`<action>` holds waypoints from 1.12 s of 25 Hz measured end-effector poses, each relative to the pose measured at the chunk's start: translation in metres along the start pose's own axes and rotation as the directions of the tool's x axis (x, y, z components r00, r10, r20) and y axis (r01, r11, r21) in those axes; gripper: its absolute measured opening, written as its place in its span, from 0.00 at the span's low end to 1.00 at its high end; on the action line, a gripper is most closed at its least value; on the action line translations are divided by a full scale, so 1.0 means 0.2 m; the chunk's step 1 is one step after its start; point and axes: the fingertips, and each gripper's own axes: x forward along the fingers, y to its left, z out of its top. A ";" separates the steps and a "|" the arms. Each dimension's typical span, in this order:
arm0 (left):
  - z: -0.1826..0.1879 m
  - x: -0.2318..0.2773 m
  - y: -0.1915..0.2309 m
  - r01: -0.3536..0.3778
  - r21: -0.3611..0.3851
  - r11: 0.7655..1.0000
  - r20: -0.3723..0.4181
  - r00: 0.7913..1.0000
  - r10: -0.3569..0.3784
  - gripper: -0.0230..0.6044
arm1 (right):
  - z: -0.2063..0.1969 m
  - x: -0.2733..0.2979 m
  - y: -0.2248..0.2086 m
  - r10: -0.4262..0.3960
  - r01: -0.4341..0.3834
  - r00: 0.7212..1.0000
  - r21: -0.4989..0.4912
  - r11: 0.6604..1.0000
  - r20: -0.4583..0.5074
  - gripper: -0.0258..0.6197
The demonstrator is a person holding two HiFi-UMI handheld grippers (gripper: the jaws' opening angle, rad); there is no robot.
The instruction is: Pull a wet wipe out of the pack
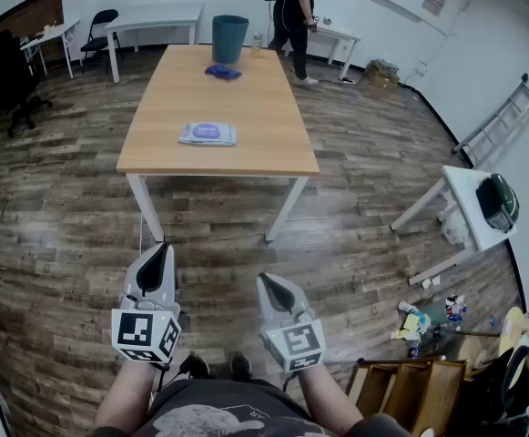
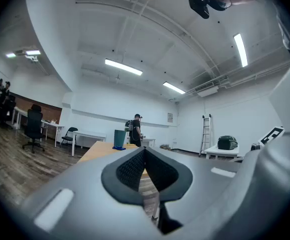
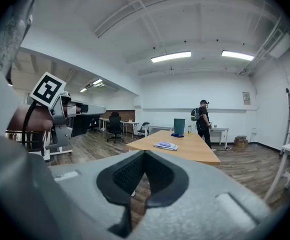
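A flat wet wipe pack (image 1: pixel 208 133) with a purple lid lies on the near half of a wooden table (image 1: pixel 246 157); the pack (image 3: pixel 165 145) also shows small in the right gripper view. Both grippers are held low, well short of the table. My left gripper (image 1: pixel 157 255) is shut and empty, its jaws meeting at the tip (image 2: pixel 145 149). My right gripper (image 1: pixel 274 286) is shut too, with nothing between its pads (image 3: pixel 144 153). In the left gripper view the pack is hidden behind the jaws.
A teal bin (image 1: pixel 229 37) and a blue cloth (image 1: pixel 222 72) sit at the table's far end. A person (image 1: pixel 293 21) stands beyond it. White tables, chairs (image 1: pixel 9 78), a ladder (image 1: pixel 501 121), a side table with a dark bag (image 1: pixel 497 200) and floor clutter (image 1: pixel 425 318) surround.
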 end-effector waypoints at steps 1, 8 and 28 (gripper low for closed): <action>0.01 0.01 -0.02 0.011 0.011 1.000 0.005 1.000 -0.011 0.07 | 0.01 0.00 0.00 -0.001 0.001 1.000 0.001 1.000 0.005 0.02; -0.02 0.00 -0.10 0.047 0.065 0.997 -0.014 0.999 -0.046 0.07 | 0.04 -0.03 -0.04 -0.022 0.021 1.000 0.021 1.000 0.021 0.02; -0.27 -0.24 0.21 -0.018 0.003 1.000 -0.103 0.994 0.019 0.07 | -0.05 0.07 0.00 -0.085 0.083 0.996 0.161 0.984 0.010 0.02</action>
